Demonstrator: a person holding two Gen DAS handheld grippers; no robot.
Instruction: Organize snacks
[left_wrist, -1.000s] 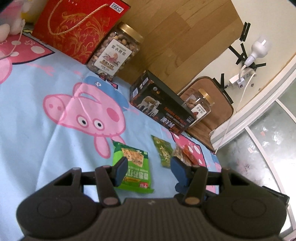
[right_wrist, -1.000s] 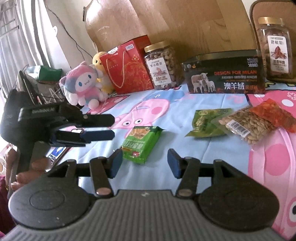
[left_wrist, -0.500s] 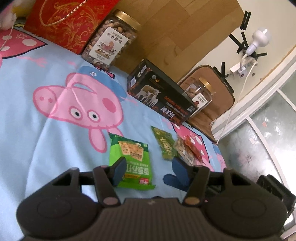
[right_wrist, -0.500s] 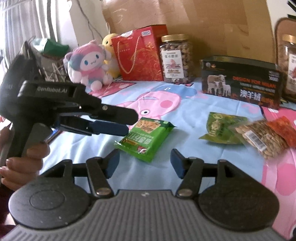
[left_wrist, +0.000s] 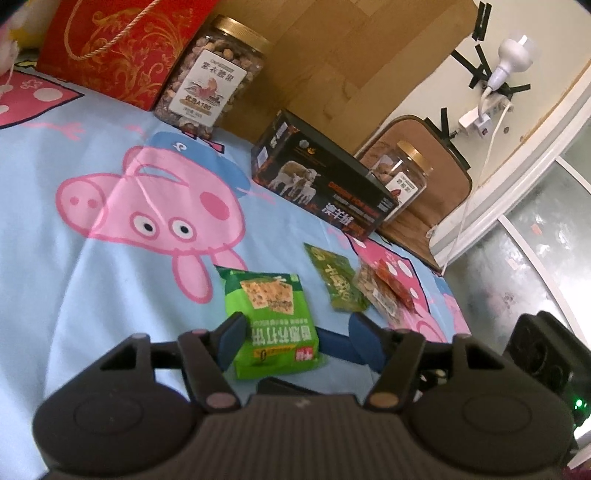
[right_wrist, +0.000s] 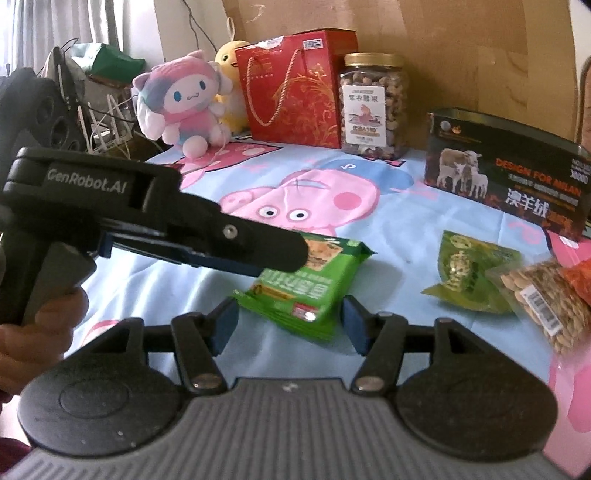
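**Q:** Why do both tools converge on one packet?

**A:** The green cracker packet (left_wrist: 271, 314) lies flat on the bed sheet (left_wrist: 92, 288), nearest the person, so it is probably the first snack to be sorted. The left gripper (left_wrist: 295, 338) has its jaws opening, the packet's near end between them but not pinched. The right gripper (right_wrist: 288, 325) has its jaws apart and empty, the packet just ahead of them.

**Q:** And the other loose snacks?

**A:** The olive-green pouch (right_wrist: 469, 273), the clear bag of seeds (right_wrist: 546, 306) and the orange packet (right_wrist: 580, 280) lie bunched together to the right, the last two overlapping; none is touched.

**Q:** The setting?

**A:** A cartoon-pig sheet on a bed. Along the wooden headboard (right_wrist: 461, 55) stand a red gift bag (right_wrist: 295, 85), a nut jar (right_wrist: 373, 107) and a dark box (right_wrist: 506, 173); plush toys (right_wrist: 181, 99) sit to the left.
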